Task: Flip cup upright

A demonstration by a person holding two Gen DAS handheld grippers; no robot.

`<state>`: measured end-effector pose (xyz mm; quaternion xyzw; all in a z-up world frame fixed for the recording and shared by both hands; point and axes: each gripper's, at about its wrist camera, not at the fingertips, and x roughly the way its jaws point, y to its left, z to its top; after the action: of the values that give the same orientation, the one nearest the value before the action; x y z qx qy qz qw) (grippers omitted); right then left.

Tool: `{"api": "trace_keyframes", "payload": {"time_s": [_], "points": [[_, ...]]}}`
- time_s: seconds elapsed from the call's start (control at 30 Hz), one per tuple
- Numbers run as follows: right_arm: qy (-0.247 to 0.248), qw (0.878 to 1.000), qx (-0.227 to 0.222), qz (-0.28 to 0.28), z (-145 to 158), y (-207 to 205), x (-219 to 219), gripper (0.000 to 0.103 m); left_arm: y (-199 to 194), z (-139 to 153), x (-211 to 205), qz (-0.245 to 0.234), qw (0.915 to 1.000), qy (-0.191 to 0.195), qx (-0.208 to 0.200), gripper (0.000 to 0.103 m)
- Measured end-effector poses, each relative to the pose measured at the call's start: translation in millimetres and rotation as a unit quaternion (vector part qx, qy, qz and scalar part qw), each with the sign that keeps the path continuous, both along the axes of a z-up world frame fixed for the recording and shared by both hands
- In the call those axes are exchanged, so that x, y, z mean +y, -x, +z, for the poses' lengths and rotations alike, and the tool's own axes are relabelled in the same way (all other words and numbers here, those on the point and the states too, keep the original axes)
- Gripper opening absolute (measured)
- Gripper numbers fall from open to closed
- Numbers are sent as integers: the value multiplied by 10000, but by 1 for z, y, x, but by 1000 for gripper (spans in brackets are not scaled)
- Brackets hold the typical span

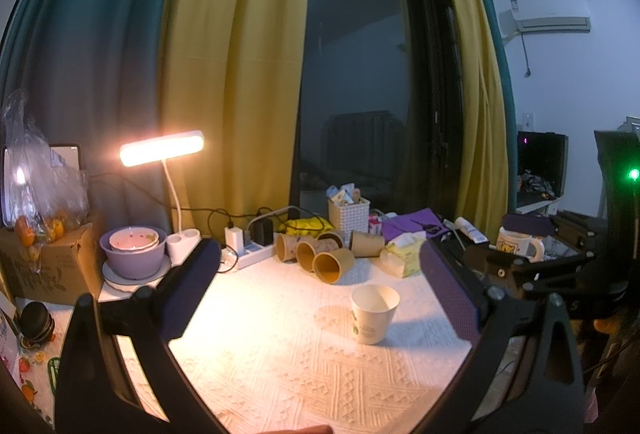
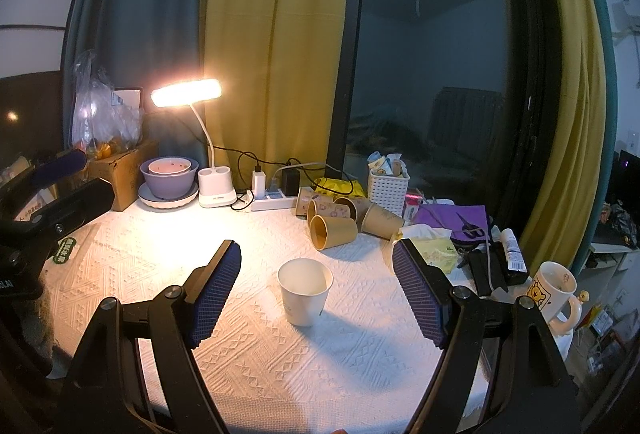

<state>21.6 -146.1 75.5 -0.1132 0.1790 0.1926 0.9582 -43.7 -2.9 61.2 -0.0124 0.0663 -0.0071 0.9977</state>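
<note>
A white paper cup (image 1: pixel 374 313) stands upright, mouth up, on the white patterned tablecloth (image 1: pixel 280 362). It also shows in the right wrist view (image 2: pixel 305 291). My left gripper (image 1: pixel 320 258) is open and empty, with the cup ahead of it and a little right of centre. My right gripper (image 2: pixel 316 254) is open and empty, its blue-padded fingers (image 2: pixel 218 294) standing wide on either side of the cup without touching it. The left gripper's arm shows at the left edge of the right wrist view (image 2: pixel 56 194).
Several brown paper cups (image 2: pixel 334 222) lie on their sides behind the white cup. A lit desk lamp (image 2: pixel 186 94), stacked purple bowls (image 2: pixel 170 178), a power strip (image 2: pixel 272 200), a white basket (image 2: pixel 388 190), a tissue pack (image 2: pixel 434 248) and a bear mug (image 2: pixel 554 294) ring the cloth.
</note>
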Motion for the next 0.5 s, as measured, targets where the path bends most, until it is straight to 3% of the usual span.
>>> {"api": "trace_keyframes", "payload": {"time_s": [0.5], "points": [[7, 10000, 6, -4, -1, 0, 1, 81, 1, -2, -1, 22, 10000, -8, -13, 101]]}}
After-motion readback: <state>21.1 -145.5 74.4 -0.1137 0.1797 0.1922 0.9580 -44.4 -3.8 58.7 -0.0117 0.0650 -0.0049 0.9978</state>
